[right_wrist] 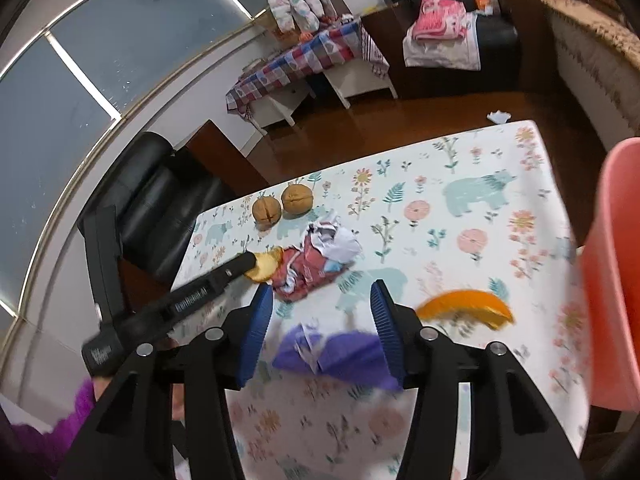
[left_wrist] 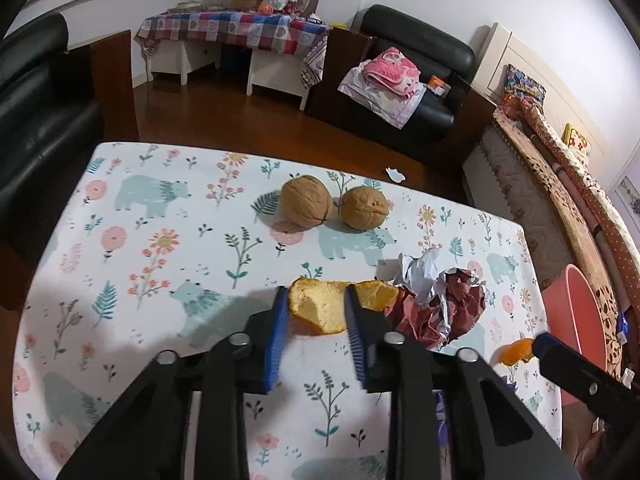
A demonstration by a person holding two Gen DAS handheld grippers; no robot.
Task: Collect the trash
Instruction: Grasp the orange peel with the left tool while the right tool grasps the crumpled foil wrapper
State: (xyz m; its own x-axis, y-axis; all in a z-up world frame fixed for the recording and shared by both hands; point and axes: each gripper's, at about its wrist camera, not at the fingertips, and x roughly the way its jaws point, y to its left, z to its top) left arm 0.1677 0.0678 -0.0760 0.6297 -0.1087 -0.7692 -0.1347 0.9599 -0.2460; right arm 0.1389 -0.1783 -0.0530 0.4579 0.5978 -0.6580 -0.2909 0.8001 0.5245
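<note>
The left gripper [left_wrist: 316, 312] straddled the orange peel [left_wrist: 318, 308] low in the frame's centre, fingers parted on both sides, peel's long axis running across them. The right gripper [right_wrist: 322, 320] hung open over the purple wrapper [right_wrist: 336, 354] on the desk [right_wrist: 460, 240]. The lettering on the left gripper's body was too blurred to read.

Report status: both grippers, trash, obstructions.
Left gripper open around curled orange peel piece, not clamped. Right gripper open over crumpled purple paper. Crumpled red-and-white wrapper touching peel's right side.
</note>
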